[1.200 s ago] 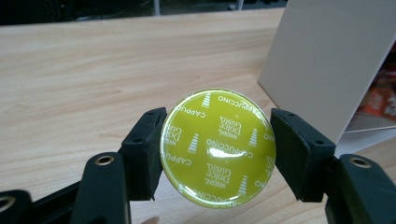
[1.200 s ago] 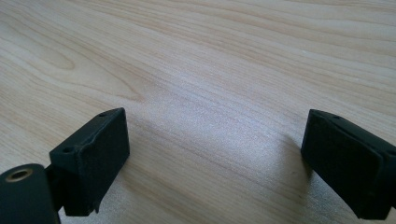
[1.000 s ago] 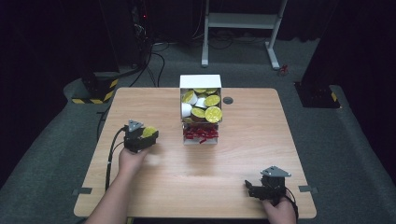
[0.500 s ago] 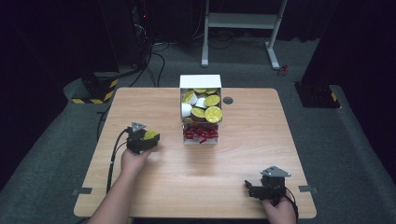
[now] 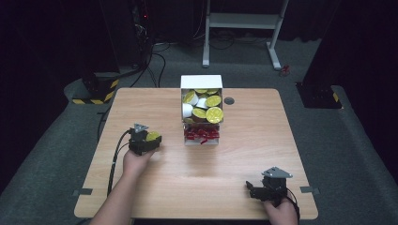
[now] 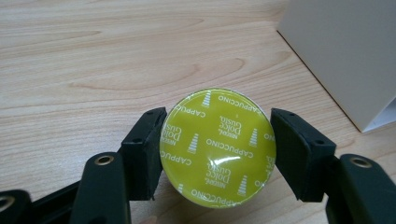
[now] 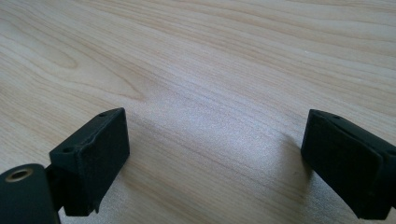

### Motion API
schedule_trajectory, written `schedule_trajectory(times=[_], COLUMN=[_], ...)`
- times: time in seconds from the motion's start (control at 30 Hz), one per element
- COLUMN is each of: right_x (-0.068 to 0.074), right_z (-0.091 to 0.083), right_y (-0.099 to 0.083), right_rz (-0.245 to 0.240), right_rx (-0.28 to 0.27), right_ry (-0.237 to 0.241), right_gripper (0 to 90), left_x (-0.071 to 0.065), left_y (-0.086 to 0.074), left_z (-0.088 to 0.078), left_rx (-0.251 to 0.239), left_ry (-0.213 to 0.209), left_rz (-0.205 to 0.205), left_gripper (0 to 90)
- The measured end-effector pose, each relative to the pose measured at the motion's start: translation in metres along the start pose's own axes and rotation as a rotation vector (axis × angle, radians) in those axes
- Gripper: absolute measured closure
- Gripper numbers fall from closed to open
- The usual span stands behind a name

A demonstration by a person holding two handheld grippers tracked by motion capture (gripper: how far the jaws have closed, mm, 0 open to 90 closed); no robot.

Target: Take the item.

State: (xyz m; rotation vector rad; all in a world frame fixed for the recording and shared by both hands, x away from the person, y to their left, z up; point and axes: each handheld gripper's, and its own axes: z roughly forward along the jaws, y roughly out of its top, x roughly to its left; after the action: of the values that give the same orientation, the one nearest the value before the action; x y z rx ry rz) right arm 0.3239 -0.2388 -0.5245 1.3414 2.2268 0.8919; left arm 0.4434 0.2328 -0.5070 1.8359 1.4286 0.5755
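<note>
A yellow-green cappuccino capsule (image 6: 217, 147) sits between the two black jaws of my left gripper (image 6: 217, 149), which is shut on it just above the wood. From above, that gripper (image 5: 149, 140) is on the left half of the table with the capsule (image 5: 152, 136) at its tip, pointing toward the white box (image 5: 202, 105). The box stands open and holds several yellow-lidded and white capsules (image 5: 214, 114). My right gripper (image 5: 256, 190) rests near the table's front right edge, open, with bare wood between its jaws (image 7: 215, 154).
A small tray of red pieces (image 5: 201, 135) lies against the front of the white box. A dark round grommet (image 5: 229, 101) sits in the table right of the box. The box's white wall (image 6: 345, 51) is close on the right in the left gripper view.
My left gripper has drawn slightly back toward the person and a little right, carrying the capsule. The right gripper has stayed still.
</note>
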Motion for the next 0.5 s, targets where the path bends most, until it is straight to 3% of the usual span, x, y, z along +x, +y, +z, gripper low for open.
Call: schedule_trajectory(times=[0.27,0.4,0.5], right_x=[0.0,0.0,0.0], right_z=[0.0,0.0,0.0], right_y=[0.0,0.0,0.0], right_rz=[0.0,0.0,0.0], right_rx=[0.0,0.0,0.0], right_ry=[0.0,0.0,0.0], right_gripper=[7.7,7.7,7.7], left_x=[0.001,0.006,0.007], left_y=[-0.003,-0.002,0.002], left_z=[0.004,-0.002,-0.008], left_rx=[0.009,-0.015,-0.029], left_ry=[0.003,-0.02,-0.025], left_rz=[0.0,-0.027,-0.023], left_gripper=[38.7,33.8,31.3])
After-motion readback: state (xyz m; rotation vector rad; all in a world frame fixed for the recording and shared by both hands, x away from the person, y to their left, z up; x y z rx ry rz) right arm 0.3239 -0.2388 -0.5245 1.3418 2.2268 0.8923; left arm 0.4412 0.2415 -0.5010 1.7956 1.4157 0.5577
